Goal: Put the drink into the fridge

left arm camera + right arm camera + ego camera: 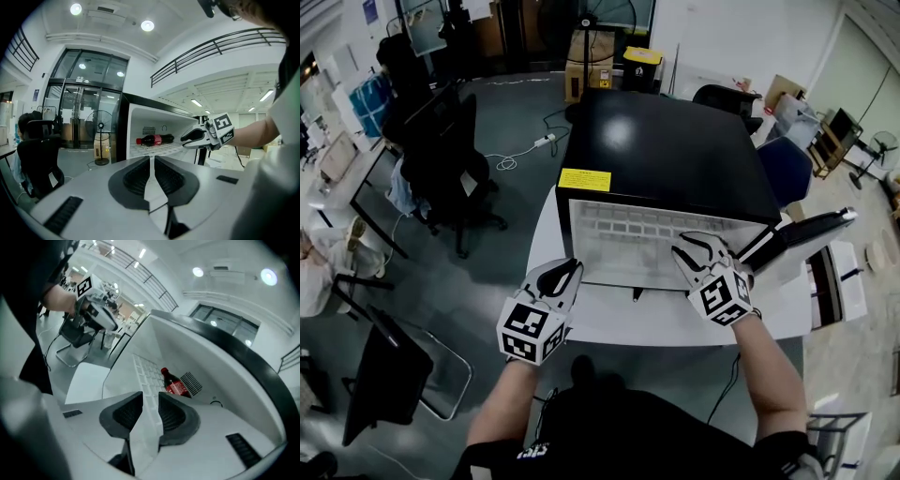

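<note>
In front of the fridge [675, 159], the left claw [567, 272] is hovering empty with jaws nearly together, and the right claw [686, 246] is hanging at the fridge mouth, jaws part open with nothing between them. The drink [154, 139] is already lying on its side on the fridge shelf, so I judge only closing the open door [811, 225] is remaining. The bottle's red label and the yellow sticker [584, 179] on the fridge's top edge are showing print too small to read.

The fridge [675, 150] stands on the counter [609, 326], its door [811, 228] swung out to the right. Inside, the drink [153, 139] lies on its side on the shelf [161, 149], toward the back wall.
</note>
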Demonstrator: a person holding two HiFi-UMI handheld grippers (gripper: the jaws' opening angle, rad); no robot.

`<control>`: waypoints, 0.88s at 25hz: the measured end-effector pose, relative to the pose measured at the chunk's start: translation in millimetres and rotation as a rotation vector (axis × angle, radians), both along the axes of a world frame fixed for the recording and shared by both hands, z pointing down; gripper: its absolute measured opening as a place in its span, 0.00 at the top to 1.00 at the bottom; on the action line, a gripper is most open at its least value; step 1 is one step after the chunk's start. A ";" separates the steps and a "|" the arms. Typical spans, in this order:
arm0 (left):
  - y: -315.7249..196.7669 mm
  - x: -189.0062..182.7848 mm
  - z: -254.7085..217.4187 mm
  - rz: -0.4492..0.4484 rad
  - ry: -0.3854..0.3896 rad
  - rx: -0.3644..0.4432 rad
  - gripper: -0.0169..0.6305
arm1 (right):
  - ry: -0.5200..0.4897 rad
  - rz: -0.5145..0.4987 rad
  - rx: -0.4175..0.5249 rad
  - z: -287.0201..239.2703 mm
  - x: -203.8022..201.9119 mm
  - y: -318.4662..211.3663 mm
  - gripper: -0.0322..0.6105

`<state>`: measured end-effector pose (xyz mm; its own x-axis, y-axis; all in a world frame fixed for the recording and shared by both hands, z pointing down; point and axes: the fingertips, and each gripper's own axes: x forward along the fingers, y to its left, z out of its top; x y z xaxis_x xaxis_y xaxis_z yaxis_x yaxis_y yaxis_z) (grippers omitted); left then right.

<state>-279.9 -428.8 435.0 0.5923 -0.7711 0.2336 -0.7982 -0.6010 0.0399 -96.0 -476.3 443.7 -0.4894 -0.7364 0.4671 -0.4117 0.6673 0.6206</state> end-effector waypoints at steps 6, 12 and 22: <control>10.9 31.1 -12.2 0.004 -0.038 0.014 0.91 | -0.335 0.018 -0.054 -19.0 20.1 33.9 0.84; 34.8 49.4 -16.4 -0.003 -0.084 0.020 0.91 | -0.843 -0.039 -0.129 -51.8 39.2 73.2 0.93; 65.5 64.1 -33.9 0.046 -0.096 0.057 0.91 | -1.175 -0.037 -0.048 -90.7 60.9 146.7 0.93</control>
<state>-215.8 -363.4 401.1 0.6040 -0.7575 0.2476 -0.7685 -0.6359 -0.0708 -35.1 -329.6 352.9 -0.6591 -0.7063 -0.2584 -0.6938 0.7036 -0.1534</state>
